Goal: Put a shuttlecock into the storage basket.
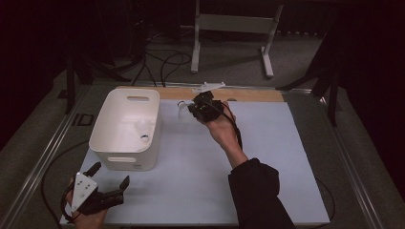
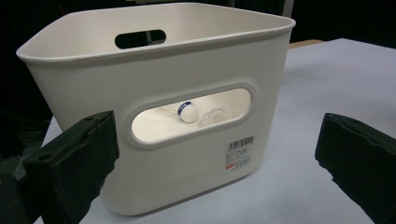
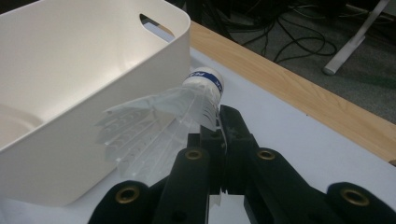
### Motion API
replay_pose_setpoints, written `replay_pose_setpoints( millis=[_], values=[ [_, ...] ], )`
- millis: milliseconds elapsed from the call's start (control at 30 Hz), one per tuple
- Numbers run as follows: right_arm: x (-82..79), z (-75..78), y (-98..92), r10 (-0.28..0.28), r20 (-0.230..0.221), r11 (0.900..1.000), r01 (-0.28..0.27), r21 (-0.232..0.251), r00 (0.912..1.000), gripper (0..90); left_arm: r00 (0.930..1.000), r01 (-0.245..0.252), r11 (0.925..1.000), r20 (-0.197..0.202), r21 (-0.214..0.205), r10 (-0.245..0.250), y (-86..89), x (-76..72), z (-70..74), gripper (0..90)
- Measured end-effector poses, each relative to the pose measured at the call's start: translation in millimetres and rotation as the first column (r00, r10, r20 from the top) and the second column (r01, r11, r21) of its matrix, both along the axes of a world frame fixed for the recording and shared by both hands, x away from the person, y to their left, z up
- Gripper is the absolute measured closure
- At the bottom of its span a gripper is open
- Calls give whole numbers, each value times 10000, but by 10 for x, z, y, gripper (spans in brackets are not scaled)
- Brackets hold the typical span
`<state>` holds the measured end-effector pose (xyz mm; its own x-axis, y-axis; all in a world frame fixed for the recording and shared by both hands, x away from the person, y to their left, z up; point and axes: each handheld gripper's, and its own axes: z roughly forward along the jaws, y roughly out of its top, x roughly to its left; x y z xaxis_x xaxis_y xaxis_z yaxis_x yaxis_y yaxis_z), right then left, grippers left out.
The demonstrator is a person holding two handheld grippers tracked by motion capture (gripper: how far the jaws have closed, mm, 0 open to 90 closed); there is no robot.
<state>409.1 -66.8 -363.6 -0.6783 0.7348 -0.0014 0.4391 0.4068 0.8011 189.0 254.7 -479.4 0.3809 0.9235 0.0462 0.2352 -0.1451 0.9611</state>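
Table pale under dark room; left gripper jaws wide, right gripper jaws pinching shuttlecock.

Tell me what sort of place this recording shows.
Probably a lab or workshop recording bench: a pale mat on a metal-railed table, loose black cables on grey carpet, and a white metal stand behind.

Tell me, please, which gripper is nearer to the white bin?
Left. The left gripper waits open just before the near wall of the white bin. The right gripper, shut on a shuttlecock, is off to the bin's far right corner.
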Motion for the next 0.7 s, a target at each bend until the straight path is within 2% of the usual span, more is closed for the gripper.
replay_pose_setpoints(
  millis=[567, 700],
  values=[
    [-10, 79, 64, 187, 173, 9998, -186, -71, 9997, 892, 10000, 7, 10000, -39, 28, -7, 0, -1, 1, 2],
    [-9, 102, 71, 202, 113, 9998, -202, 67, 9997, 892, 10000, 10, 10000, -30, 20, -10, 0, 1, -1, 2]
  ],
)
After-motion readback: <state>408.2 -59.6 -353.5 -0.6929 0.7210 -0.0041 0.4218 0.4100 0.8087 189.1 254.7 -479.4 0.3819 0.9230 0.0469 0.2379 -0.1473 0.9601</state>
